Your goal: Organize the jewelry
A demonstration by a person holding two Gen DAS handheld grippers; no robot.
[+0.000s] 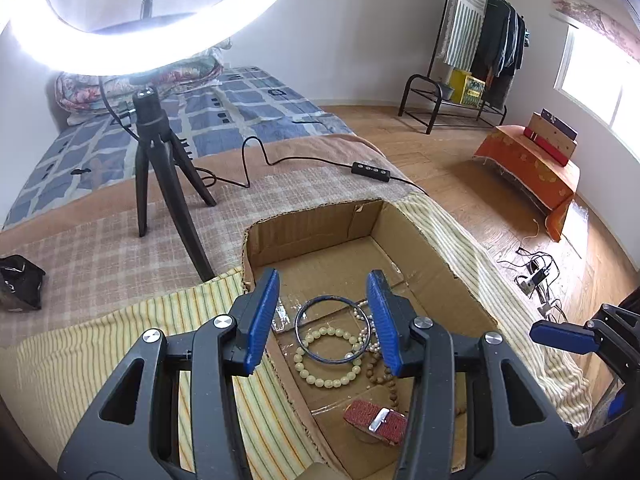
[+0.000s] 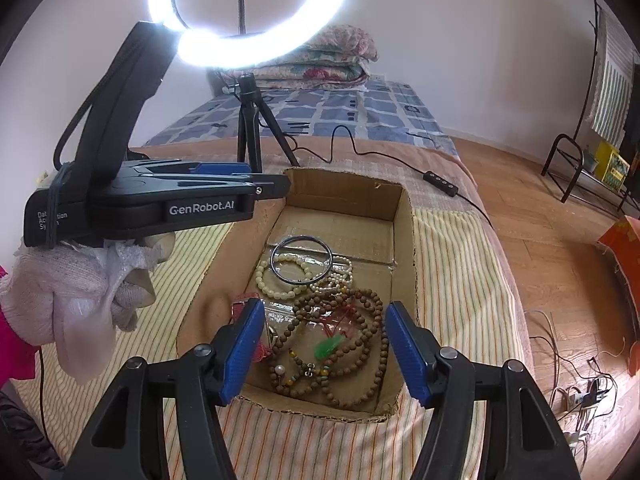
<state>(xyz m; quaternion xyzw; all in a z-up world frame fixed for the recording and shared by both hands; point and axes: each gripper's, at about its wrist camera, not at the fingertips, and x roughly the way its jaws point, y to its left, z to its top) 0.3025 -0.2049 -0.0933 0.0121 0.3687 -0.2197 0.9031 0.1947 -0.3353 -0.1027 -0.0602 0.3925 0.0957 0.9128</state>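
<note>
The left gripper (image 1: pixel 324 320) and right gripper (image 2: pixel 324 352) are being held open, empty, above jewelry lying in the cardboard box (image 2: pixel 404 216)

Wooden bead necklace (image 2: pixel 340 344) (tangled) lies inside the cardboard box (image 2: pixel 406 232).

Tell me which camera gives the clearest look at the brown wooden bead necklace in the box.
The right wrist view: the brown bead necklace lies coiled and almost fully visible between that gripper's open fingers, green charm included. The left wrist view shows only a short run of brown beads beside the blue finger; the rest is hidden behind the gripper.
</note>
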